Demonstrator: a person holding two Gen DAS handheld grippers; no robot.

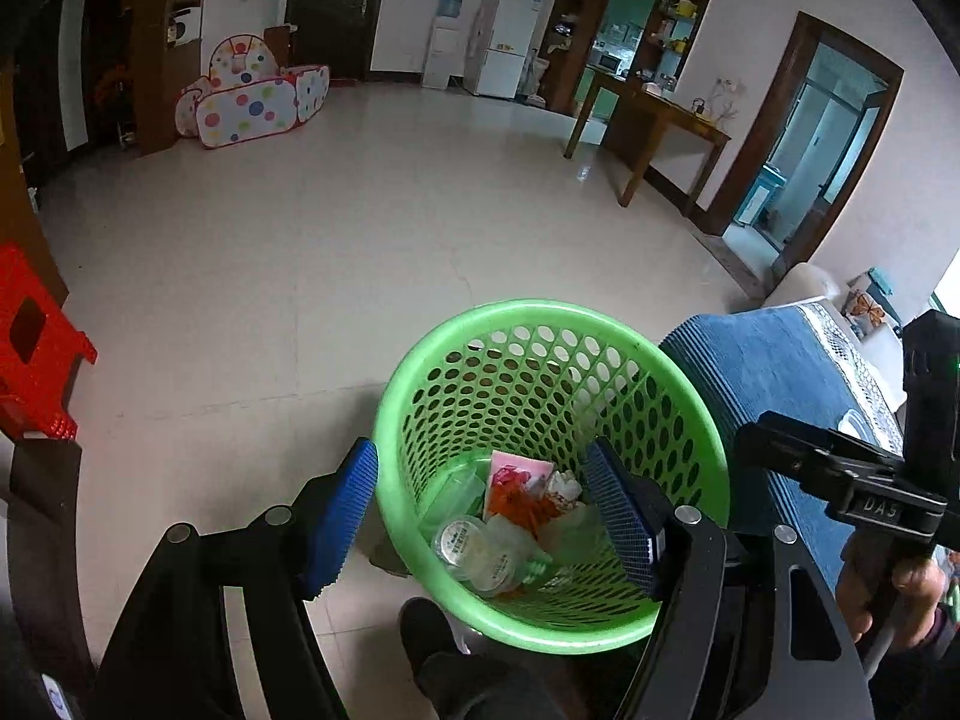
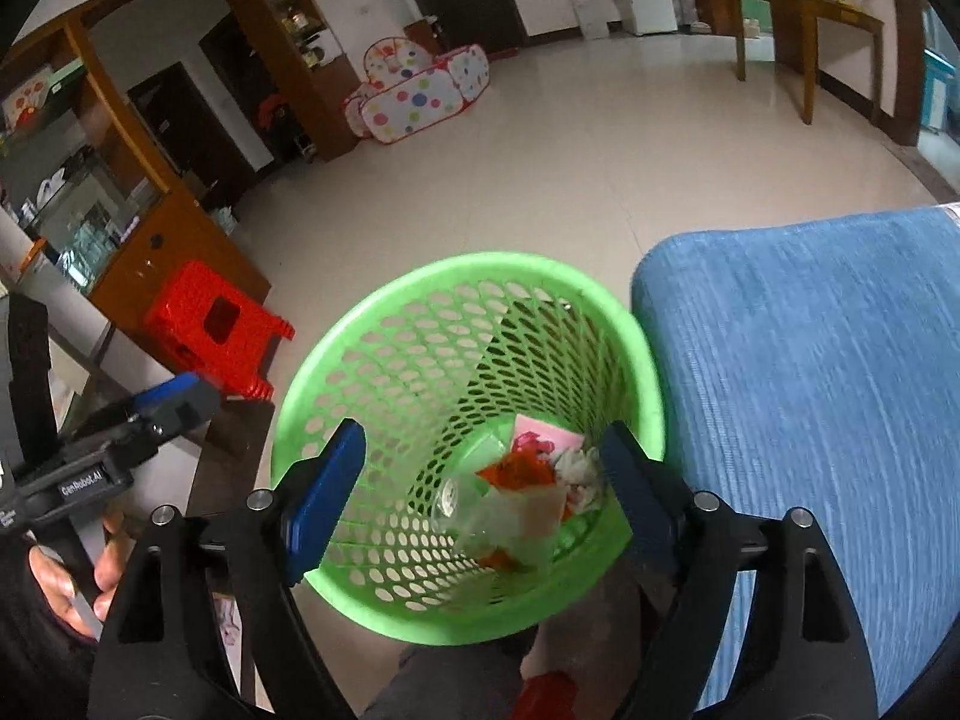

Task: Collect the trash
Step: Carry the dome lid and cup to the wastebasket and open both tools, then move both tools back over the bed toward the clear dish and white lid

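A green perforated basket (image 1: 396, 480) (image 2: 300, 420) stands on the floor. It holds trash (image 1: 516, 516) (image 2: 528, 480): clear plastic lidded cups, a pink packet, orange wrapper and crumpled white paper. My left gripper (image 1: 480, 450) hovers over the basket, open, with nothing between its blue pads (image 1: 342, 516). My right gripper (image 2: 483, 431) also hangs above the basket, open and empty, blue pads (image 2: 327, 498) wide apart. Each gripper shows at the edge of the other's view: the right gripper (image 1: 780, 450) on the right, the left gripper (image 2: 180, 402) on the left, each in a person's hand.
A blue cloth-covered surface (image 1: 780, 372) (image 2: 810, 390) adjoins the basket on the right. A red plastic stool (image 1: 30, 348) (image 2: 210, 324) stands to the left. The person's leg (image 1: 456, 660) is just in front. Tiled floor, a dotted play tent (image 1: 252, 96) and a wooden table (image 1: 660, 120) lie beyond.
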